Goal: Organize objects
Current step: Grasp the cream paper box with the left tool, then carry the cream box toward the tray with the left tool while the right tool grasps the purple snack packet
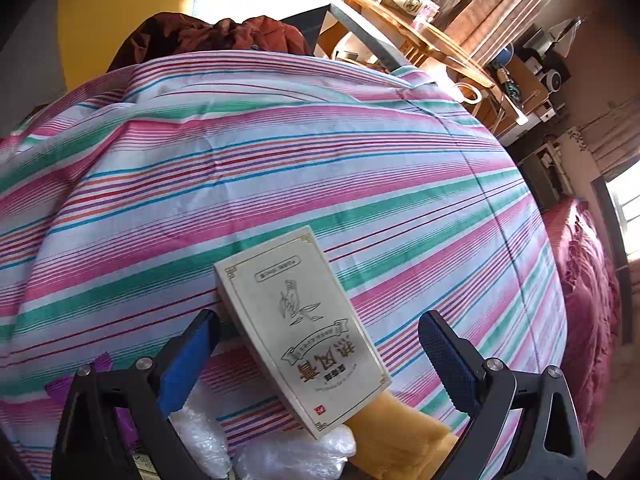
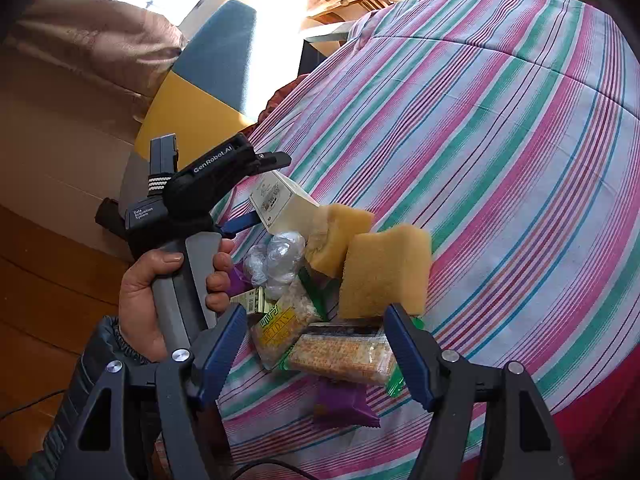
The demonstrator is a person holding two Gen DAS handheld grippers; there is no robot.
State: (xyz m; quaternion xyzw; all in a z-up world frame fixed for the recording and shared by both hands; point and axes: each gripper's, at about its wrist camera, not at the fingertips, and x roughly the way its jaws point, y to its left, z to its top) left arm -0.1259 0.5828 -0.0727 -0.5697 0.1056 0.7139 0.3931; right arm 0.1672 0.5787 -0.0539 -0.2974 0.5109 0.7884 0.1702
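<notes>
A cream box with printed characters (image 1: 304,328) lies tilted on a yellow sponge (image 1: 396,432) and crumpled clear plastic (image 1: 296,456). My left gripper (image 1: 320,320) is open wide around the box, with both blue pads clear of its sides. The right wrist view shows the pile: two yellow sponges (image 2: 340,236) (image 2: 384,276), the plastic wad (image 2: 276,260), a yellow snack bag (image 2: 288,324), a rice-cracker bar (image 2: 344,356) and a purple packet (image 2: 344,404). My right gripper (image 2: 316,344) hovers open over the cracker bar, with a gap at its left pad. A hand (image 2: 160,280) holds the left gripper (image 2: 264,192).
Everything rests on a striped pink, green and white cloth (image 1: 280,160). A rust-brown garment (image 1: 208,32) lies at its far edge. A wooden shelf with boxes (image 1: 420,20) stands beyond, and a red blanket (image 1: 584,280) lies to the right. A blue and yellow panel (image 2: 208,72) borders the cloth's left side.
</notes>
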